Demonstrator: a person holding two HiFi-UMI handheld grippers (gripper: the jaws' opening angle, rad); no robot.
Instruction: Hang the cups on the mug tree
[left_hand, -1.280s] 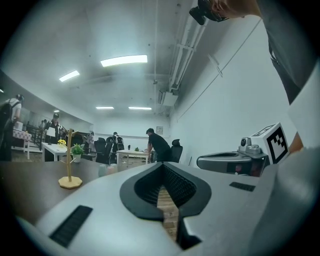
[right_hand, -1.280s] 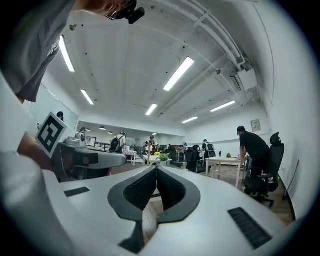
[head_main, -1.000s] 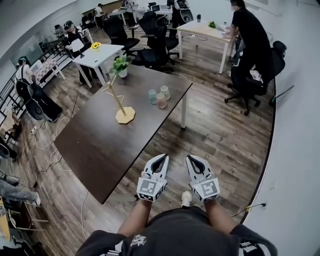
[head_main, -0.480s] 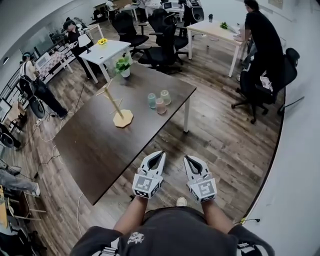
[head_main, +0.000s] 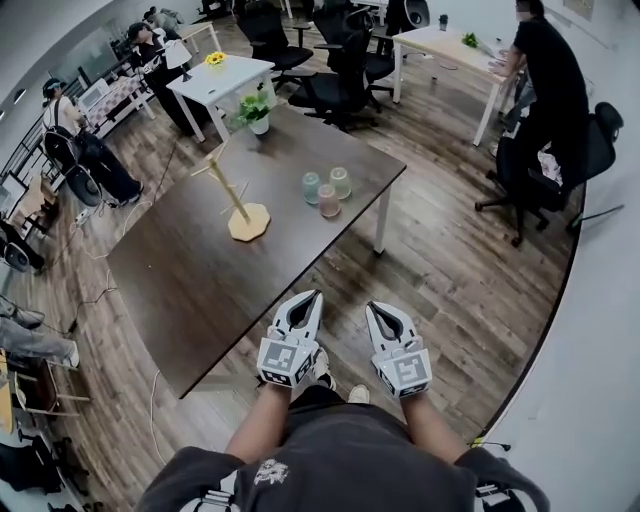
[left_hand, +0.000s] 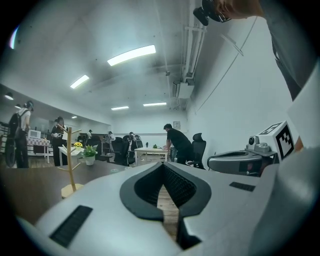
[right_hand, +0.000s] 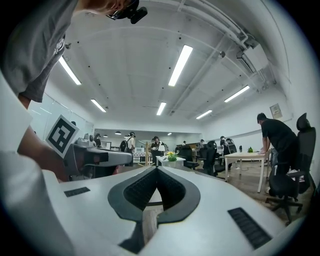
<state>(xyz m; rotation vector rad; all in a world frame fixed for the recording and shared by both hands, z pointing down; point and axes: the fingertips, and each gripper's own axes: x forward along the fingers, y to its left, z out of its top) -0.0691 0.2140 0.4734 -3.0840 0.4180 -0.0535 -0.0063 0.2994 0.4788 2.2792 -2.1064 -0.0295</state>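
The mug tree (head_main: 240, 205) stands on the bench (head_main: 190, 290), toward its far end. Three cups (head_main: 327, 192) cluster just right of it, and a potted plant (head_main: 257, 108) sits behind it. The left gripper (head_main: 306, 298) and right gripper (head_main: 379, 309) are side by side off the bench's near right edge.

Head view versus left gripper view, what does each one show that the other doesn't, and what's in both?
Only the head view shows the three cups standing together on the dark table; I cannot make them out in the other view. Only the left gripper view shows the ceiling lights. Both show the mug tree, the potted plant and the right gripper.
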